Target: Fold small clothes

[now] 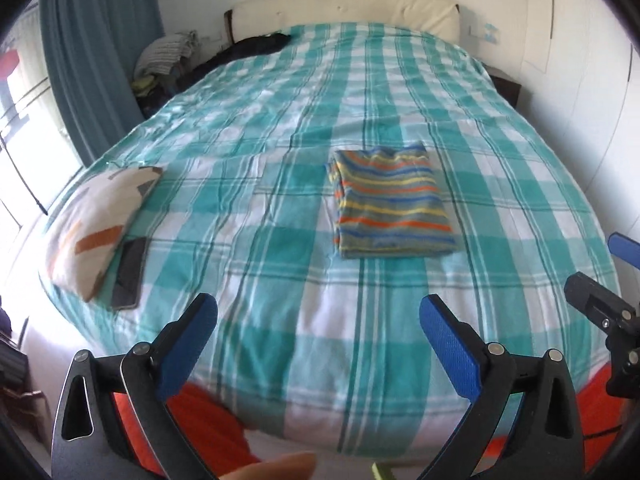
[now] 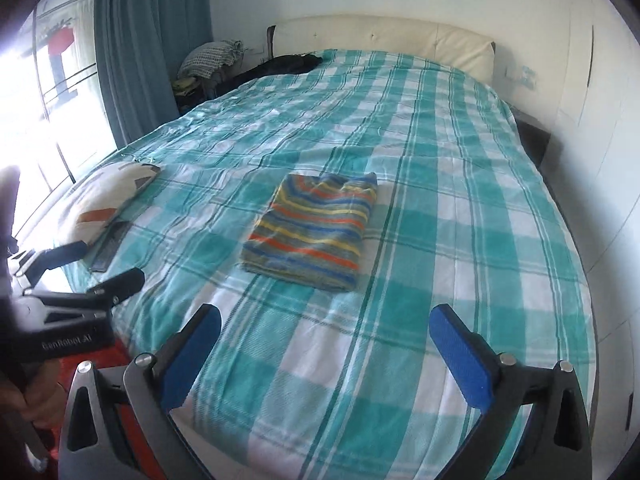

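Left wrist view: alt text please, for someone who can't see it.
A folded striped garment lies flat on a teal checked bed, untouched. The open left gripper frames the foreground, empty; a patterned cushion sits far left.

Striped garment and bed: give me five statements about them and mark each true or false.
1. The striped garment lies folded on the checked bedspread. True.
2. The left gripper is clamped on the garment. False: its jaws stand open and empty, short of the garment.
3. A cushion lies near the bed's window-side edge, with a dark flat thing beside it. True.
4. The right gripper holds a corner of the bedspread. False: it is open with nothing between its fingers.
5. The garment is plain white. False: it has orange, yellow and blue stripes.
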Demonstrator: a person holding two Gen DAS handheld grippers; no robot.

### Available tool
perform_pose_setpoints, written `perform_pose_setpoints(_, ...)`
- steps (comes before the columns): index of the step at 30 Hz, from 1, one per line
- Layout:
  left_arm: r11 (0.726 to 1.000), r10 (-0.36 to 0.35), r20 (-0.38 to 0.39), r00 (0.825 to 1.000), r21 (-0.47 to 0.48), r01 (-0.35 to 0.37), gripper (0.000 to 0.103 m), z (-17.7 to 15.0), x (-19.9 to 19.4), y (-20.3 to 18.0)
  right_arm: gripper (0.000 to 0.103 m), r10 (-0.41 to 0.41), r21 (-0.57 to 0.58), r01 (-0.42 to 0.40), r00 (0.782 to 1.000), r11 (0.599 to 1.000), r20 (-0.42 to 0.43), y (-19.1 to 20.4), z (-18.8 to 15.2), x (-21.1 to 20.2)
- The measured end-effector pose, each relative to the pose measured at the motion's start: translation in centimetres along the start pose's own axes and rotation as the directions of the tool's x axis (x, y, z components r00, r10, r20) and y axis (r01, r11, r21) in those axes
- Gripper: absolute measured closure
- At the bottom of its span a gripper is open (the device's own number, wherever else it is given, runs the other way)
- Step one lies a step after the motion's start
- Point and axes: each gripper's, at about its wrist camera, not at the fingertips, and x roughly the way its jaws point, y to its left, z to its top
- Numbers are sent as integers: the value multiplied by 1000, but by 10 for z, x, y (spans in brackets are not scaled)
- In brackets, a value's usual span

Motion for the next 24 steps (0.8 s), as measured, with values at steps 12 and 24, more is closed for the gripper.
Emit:
perform_pose_setpoints(12,999,5,71,997,-51,-1,0,-38,-119,17,0,-48,-58,49,999,997,18,40,-42,-121)
perform_pose_setpoints(24,999,5,130,992,-47,1,0,-42,-133,9,0,-144,-40,146,988,989,48,35,-45,-142)
